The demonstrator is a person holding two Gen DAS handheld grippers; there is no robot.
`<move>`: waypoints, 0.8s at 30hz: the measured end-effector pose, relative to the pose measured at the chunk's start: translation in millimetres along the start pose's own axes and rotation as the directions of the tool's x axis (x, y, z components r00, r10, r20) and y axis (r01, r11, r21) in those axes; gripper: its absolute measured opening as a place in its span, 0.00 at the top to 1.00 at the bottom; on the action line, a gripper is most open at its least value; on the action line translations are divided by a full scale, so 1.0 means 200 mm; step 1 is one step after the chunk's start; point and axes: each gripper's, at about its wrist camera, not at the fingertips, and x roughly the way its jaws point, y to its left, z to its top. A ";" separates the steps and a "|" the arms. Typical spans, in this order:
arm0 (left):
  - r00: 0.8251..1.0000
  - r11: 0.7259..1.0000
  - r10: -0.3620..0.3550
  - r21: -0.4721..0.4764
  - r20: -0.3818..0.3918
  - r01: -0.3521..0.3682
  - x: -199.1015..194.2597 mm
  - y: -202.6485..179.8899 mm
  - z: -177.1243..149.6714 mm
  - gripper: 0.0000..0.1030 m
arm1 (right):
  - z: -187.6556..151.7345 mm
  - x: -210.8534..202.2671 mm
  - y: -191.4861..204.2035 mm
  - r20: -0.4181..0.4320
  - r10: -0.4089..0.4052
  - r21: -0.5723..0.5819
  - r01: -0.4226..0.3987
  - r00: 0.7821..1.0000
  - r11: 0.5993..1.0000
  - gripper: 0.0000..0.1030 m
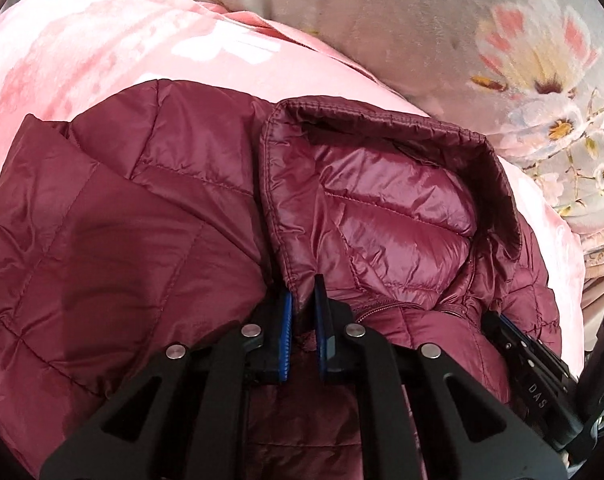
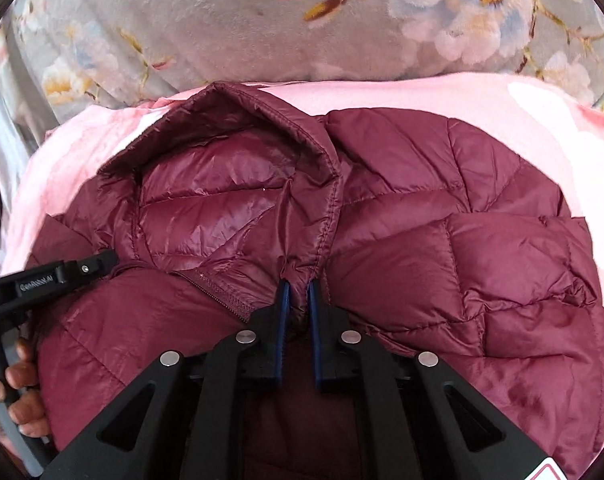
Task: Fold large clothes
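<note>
Quilted glossy maroon jacket, puffy hood, plush pink blanket

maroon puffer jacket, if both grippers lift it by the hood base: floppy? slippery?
Likely floppy: the maroon puffer jacket bunches where the right gripper and left gripper pinch it. Probably light for its bulk, given the puffy quilting. The glossy hood suggests it may slip.

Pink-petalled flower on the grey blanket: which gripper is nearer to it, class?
Right. The right gripper clamps the hood edge below the pink-petalled flower; the left gripper clamps the hood's opposite edge, farther off across the maroon jacket.
</note>
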 end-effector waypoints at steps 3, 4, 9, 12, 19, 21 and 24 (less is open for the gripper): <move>1.000 1.000 -0.026 -0.008 -0.011 0.026 -0.06 0.03 0.00 0.86 | 0.02 -0.05 -0.06 -0.035 0.062 0.062 -0.060 0.997 0.996 0.89; 0.999 0.999 -0.035 -0.013 -0.004 0.035 -0.12 0.03 0.01 0.86 | 0.03 -0.10 -0.08 -0.032 0.069 0.090 -0.066 0.997 0.994 0.83; 0.991 0.996 -0.068 -0.050 0.113 0.074 -0.35 0.04 0.18 0.61 | 0.19 -0.24 -0.16 0.068 0.180 0.241 -0.191 0.981 0.952 0.80; 0.987 0.989 -0.080 -0.109 0.142 0.096 -0.35 0.01 0.36 0.61 | 0.35 -0.20 -0.14 0.112 0.206 0.313 -0.231 0.972 0.921 0.80; 0.992 0.952 -0.111 -0.280 0.058 0.123 -0.07 0.02 0.59 0.62 | 0.55 -0.01 -0.08 0.161 0.144 0.352 -0.193 0.976 0.916 0.80; 0.995 0.951 -0.100 -0.291 0.023 0.102 0.01 0.04 0.59 0.62 | 0.56 0.07 -0.07 0.129 0.127 0.352 -0.166 0.983 0.921 0.80; 0.996 0.962 -0.084 -0.266 -0.044 0.069 0.10 0.06 0.53 0.64 | 0.52 0.16 -0.06 0.032 0.118 0.281 -0.123 0.992 0.952 0.80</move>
